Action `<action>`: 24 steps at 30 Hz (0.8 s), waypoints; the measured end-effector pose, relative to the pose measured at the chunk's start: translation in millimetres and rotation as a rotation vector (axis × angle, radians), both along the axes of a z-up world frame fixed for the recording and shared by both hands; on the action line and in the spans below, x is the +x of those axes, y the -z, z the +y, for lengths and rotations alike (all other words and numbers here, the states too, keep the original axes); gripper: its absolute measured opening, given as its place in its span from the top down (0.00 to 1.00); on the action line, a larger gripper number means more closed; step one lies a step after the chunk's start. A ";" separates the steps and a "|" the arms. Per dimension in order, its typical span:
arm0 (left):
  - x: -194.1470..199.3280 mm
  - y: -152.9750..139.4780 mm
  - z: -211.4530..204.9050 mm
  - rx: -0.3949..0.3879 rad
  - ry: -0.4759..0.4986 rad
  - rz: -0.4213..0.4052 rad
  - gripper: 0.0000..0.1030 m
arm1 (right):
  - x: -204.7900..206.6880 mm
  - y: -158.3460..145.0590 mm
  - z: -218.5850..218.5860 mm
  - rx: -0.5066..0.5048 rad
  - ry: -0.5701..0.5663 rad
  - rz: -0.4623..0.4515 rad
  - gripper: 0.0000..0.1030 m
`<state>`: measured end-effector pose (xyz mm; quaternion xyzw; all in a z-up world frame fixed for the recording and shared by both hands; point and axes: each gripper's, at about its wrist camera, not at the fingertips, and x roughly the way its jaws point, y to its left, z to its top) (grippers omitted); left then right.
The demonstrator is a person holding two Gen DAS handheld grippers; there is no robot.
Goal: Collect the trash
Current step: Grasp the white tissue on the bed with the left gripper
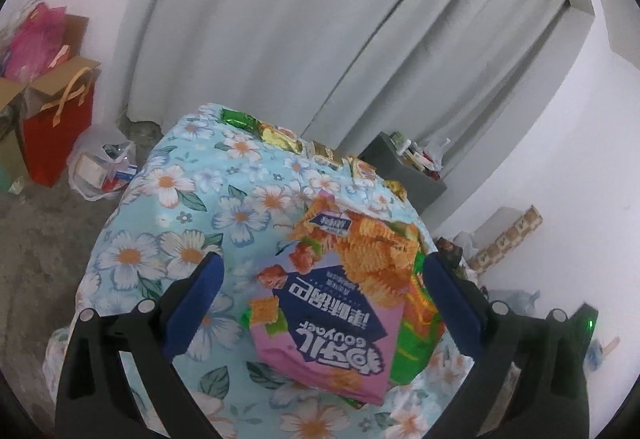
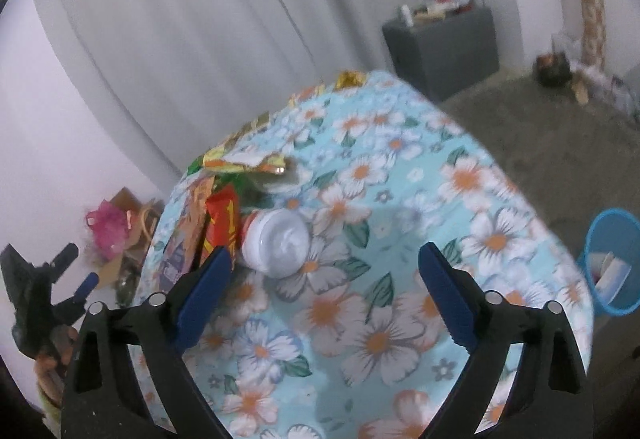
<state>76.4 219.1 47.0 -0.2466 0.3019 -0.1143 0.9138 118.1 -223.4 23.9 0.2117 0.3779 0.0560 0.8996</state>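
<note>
A pink and blue snack bag [image 1: 332,303] lies on the floral tablecloth [image 1: 168,199], on top of a green and red wrapper [image 1: 420,323]. My left gripper [image 1: 324,279] is open, its jaws on either side of the bag. Several small gold and green wrappers [image 1: 280,135] line the table's far edge. In the right wrist view, my right gripper [image 2: 324,271] is open and empty above the cloth [image 2: 400,199]. A white lidded tub [image 2: 278,241] lies just ahead of its left finger, beside a red wrapper [image 2: 222,223] and more wrappers [image 2: 244,163].
A blue bin [image 2: 612,263] with some items inside stands on the floor right of the table. A grey cabinet [image 2: 444,47] stands by the curtain. A red gift bag [image 1: 56,127], boxes and a plastic bag [image 1: 100,167] sit on the floor at left.
</note>
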 end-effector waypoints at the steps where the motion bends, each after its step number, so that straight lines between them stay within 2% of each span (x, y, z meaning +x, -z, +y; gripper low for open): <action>1: 1.3 1.8 -2.8 0.010 0.019 -0.003 0.06 | 1.4 2.3 -0.3 0.011 -0.002 0.012 0.20; 6: 1.8 7.7 -34.0 0.116 0.160 -0.043 0.05 | 8.1 14.2 1.8 0.072 -0.015 0.063 0.27; 11: 7.1 12.7 -66.2 0.216 0.247 -0.065 0.05 | 15.4 18.5 8.0 0.140 -0.055 0.084 0.34; 18: 18.8 24.8 -113.3 0.464 0.303 -0.073 0.06 | 21.0 19.6 19.5 0.173 -0.097 0.095 0.42; 21: 23.7 31.1 -126.3 0.532 0.328 -0.074 0.09 | 25.6 16.8 14.7 0.211 -0.107 0.089 0.43; 24: 28.3 34.4 -130.8 0.549 0.338 -0.058 0.12 | 42.0 12.2 2.2 0.329 -0.120 0.073 0.43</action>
